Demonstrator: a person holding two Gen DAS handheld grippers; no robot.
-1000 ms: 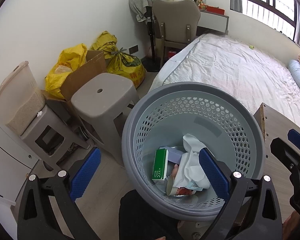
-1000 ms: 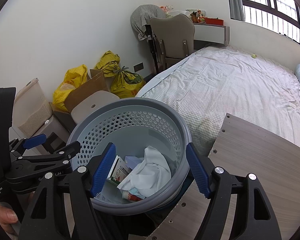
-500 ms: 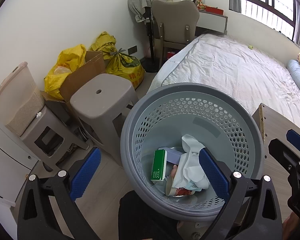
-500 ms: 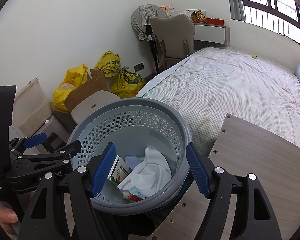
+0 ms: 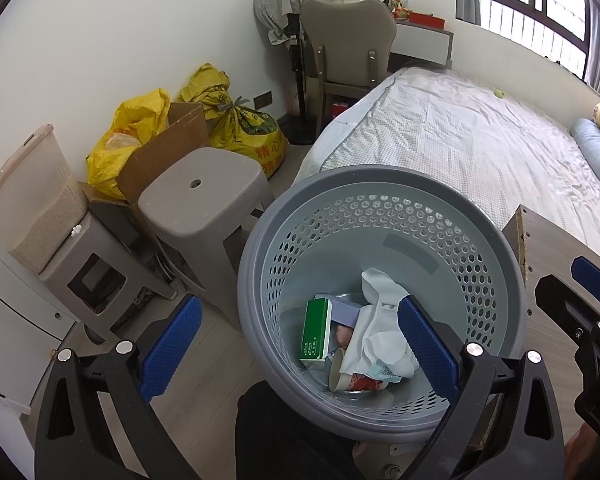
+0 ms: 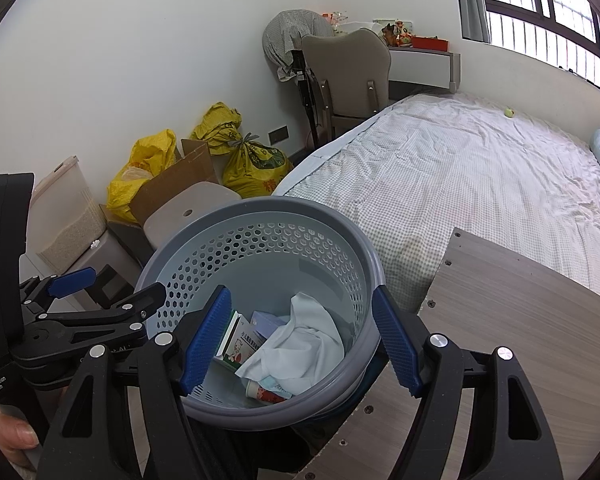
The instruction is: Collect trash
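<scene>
Down inside the round grey perforated plastic basket (image 5: 384,216) lie a green carton (image 5: 315,334), a crumpled white tissue (image 5: 380,328) and a tipped paper cup (image 5: 350,376). Above the basket hang the left gripper (image 5: 300,346) and the right gripper (image 6: 300,344), both spread wide, empty, clear of the trash.

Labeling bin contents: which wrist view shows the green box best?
Left wrist: the green box stands clear in the basket, whole face visible. In the right wrist view the right gripper's finger hides most of it.
</scene>
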